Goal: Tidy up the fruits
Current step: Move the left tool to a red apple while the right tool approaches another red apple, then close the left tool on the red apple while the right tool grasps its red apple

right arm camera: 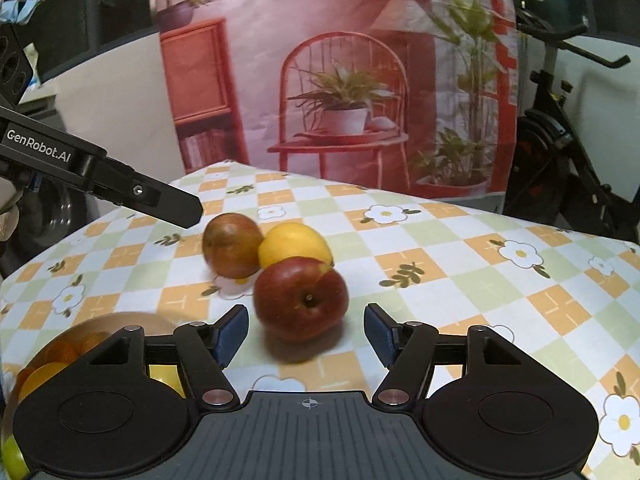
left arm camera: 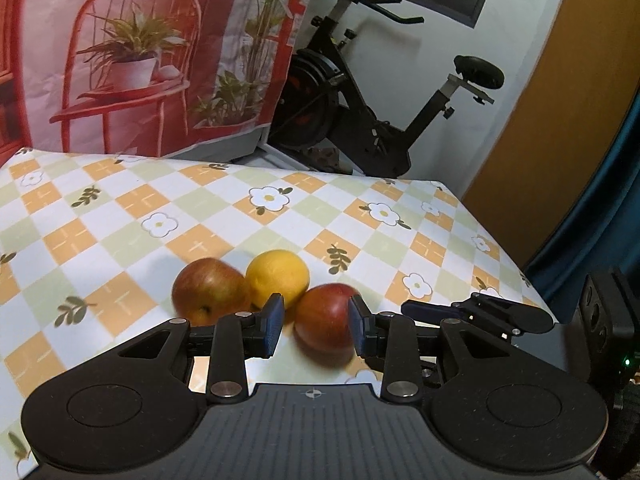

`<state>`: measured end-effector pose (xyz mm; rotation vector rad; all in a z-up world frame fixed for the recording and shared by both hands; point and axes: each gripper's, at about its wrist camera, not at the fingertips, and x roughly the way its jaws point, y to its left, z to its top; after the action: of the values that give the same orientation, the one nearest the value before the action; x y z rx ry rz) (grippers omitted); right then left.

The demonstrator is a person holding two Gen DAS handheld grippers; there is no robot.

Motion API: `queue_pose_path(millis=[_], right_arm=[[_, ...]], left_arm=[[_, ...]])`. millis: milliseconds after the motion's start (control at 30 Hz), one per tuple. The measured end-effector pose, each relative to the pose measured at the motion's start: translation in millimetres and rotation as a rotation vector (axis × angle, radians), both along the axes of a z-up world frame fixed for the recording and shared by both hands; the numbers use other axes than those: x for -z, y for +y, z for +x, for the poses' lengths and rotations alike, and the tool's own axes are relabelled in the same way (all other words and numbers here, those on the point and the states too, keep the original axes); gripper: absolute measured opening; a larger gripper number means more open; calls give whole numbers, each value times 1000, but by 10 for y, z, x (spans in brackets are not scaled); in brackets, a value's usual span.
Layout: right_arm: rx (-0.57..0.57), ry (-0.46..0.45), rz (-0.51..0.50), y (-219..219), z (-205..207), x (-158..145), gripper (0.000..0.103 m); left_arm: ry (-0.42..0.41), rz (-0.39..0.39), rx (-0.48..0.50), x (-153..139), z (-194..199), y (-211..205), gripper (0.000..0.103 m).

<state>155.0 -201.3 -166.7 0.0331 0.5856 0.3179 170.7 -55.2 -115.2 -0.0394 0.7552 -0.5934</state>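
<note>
Two grippers are at work over the desk, and both stand open. The right gripper [right arm camera: 306,332] has its blue pads spread wide, with the near apple [right arm camera: 301,298] lying on the cloth just ahead of the gap, touching neither pad. The left gripper [left arm camera: 316,326] is also parted, its pads narrower apart; in its own view the same near apple [left arm camera: 326,322] sits beyond the pads, partly hidden by the right-hand one, and I cannot tell whether it touches.

Behind the near apple lies an orange [right arm camera: 294,246], and to its left a far apple [right arm camera: 232,245]; the three fruits cluster together, touching or nearly so, on the checked cloth [right arm camera: 460,264] with its orange and green squares and white flowers. In the left view the far apple [left arm camera: 210,290] and orange [left arm camera: 278,276] sit side by side beyond the left pad.

In the right view, the left gripper's black arm reaches in from the left edge, its tip above the cloth near the far apple. Low at the left, behind the right gripper's body, a bowl [right arm camera: 120,322] holds more orange and yellow fruit, mostly hidden.

Behind the desk hangs a printed backdrop [right arm camera: 340,80] of a red chair and plants, with an exercise bike [left arm camera: 360,100] to its right.
</note>
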Motion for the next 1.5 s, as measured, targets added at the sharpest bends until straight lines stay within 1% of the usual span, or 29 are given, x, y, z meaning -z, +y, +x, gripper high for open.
queue_pose_path(millis=[267,333,367,400,600,733,933,1100,1300,1400,1500], right_arm=[[-12,12,16,57,195,135,63],[-17,16,18,72,238,174,63],[-21,18,18,78,256,187,65],[-25,18,20,82,271,200,66],[-53,24,19,130,346,253,66],[-60,45,12,150,394,284,66],[-66,55,5,170,430,308,65],[-68,75,19,139,398,289,64],[-87,97,13,104,325,222,64],[-88,87,-5,142,328,204,64],[-88,71,4,153,327,192,65]], left_arm=[[23,28,31,126,140,-164,37],[28,40,42,164,167,-204,40],[30,44,45,177,179,-219,44],[31,48,48,193,201,-239,45],[36,77,87,260,263,-346,45],[38,97,109,298,278,-407,45],[47,116,107,346,314,-422,44],[58,101,114,330,317,-408,45],[66,80,116,315,306,-371,45],[60,87,99,314,305,-366,45],[61,82,76,316,329,-321,45]])
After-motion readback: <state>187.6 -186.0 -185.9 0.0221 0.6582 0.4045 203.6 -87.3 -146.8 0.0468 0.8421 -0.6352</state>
